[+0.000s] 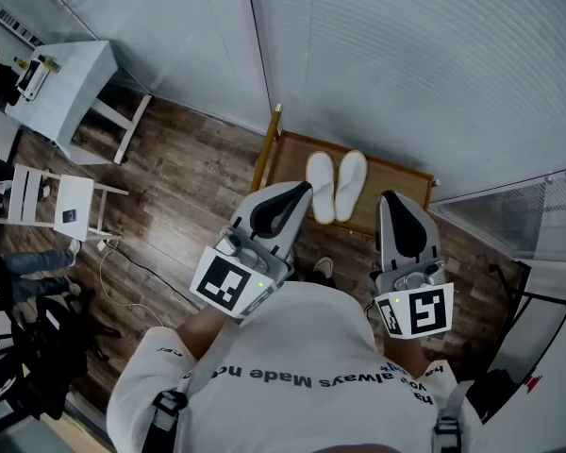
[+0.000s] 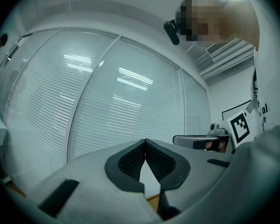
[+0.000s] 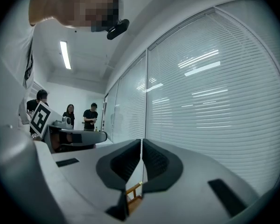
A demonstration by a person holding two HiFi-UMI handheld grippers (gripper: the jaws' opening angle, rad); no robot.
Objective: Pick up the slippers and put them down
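Observation:
A pair of white slippers (image 1: 336, 185) lies side by side on a low wooden rack (image 1: 401, 177) against the blind-covered glass wall. I hold both grippers level, above and short of the rack. The left gripper (image 1: 302, 189) (image 2: 144, 142) is shut with nothing between its jaws, its tip near the left slipper in the head view. Right of the pair, the right gripper (image 1: 388, 197) (image 3: 141, 141) is also shut and holds nothing. A bit of the wooden rack (image 3: 134, 190) shows below its jaws. No slipper appears in either gripper view.
A glass wall with white blinds (image 1: 406, 55) runs behind the rack. At the left stand a white table (image 1: 66, 88) and a white chair (image 1: 61, 206), with a cable (image 1: 137, 272) on the wooden floor. Several people (image 3: 79, 115) stand far off.

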